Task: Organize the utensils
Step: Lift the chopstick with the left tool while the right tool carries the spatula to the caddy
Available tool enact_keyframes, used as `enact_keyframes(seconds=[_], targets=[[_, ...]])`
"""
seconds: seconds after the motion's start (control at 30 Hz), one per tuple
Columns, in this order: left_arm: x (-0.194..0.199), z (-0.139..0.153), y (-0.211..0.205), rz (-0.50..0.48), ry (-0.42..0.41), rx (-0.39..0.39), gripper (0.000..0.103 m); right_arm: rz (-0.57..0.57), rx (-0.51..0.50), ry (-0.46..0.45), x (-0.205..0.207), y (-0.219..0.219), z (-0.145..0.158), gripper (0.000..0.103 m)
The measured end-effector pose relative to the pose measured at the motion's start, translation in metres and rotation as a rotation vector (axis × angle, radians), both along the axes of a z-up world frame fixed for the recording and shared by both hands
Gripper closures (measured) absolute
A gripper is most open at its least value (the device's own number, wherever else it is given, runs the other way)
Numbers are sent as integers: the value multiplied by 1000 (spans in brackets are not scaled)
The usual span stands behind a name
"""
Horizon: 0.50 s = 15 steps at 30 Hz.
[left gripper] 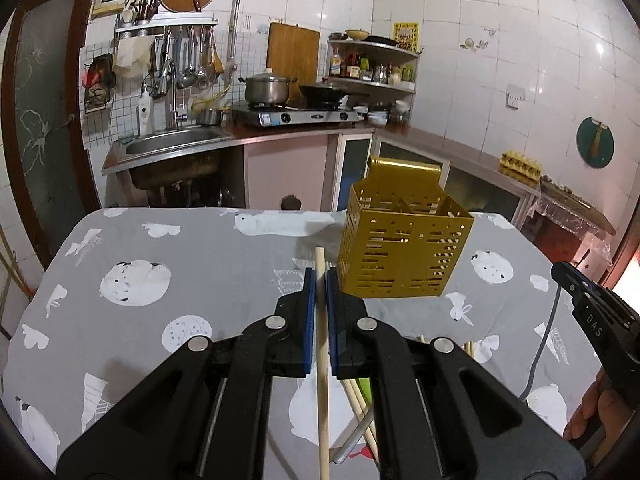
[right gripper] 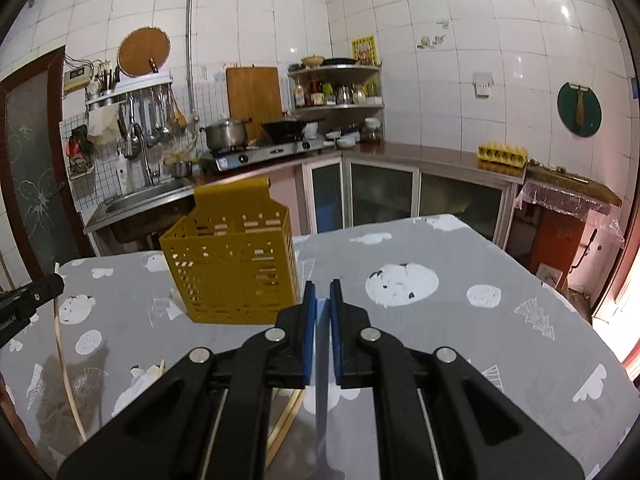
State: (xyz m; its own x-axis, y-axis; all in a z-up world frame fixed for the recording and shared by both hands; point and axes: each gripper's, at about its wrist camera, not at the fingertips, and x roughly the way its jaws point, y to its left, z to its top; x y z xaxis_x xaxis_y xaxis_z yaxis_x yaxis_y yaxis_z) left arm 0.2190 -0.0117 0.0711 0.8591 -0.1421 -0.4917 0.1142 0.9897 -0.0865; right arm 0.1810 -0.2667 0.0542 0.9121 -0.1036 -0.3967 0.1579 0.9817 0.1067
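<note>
Both claws loaded, both lifted over the table (left gripper: pixel 208 248). Left gripper (left gripper: pixel 320 280) pinching a wooden chopstick (left gripper: pixel 322 380) between its blue pads, tip poking out just past the fingertips, long tail hanging back under the jaws. Right gripper (right gripper: pixel 322 294) pressed together on a thin flat metal utensil (right gripper: pixel 321 400), probably a knife or spoon handle, type not resolving. Yellow perforated caddy (left gripper: pixel 400 256) standing upright on the grey patterned cloth, ahead and right of the left claw, ahead and left of the right one. More chopsticks (left gripper: pixel 360 404) and a metal handle still lying on the cloth below. Risks judged from here: chopstick gripped near one end, so likely pivoting in the pads when tipped vertical, then missing the opening or jamming on the inner divider. Caddy looking light and unanchored, so a side knock likely tipping or sliding it. Both claws converging on the same opening, so collision possible. Metal piece looking slick, slipping possible.
</note>
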Motion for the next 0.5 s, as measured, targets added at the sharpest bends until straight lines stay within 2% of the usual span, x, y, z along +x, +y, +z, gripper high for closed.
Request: enact_keyframes(seconds=[0.23, 0.5], targets=[[-14, 11, 4, 5, -89, 5, 99, -16, -24, -75, -10, 4, 12, 95], [-9, 27, 2, 9, -144, 20, 99, -14, -45, -118, -4, 6, 27, 96]])
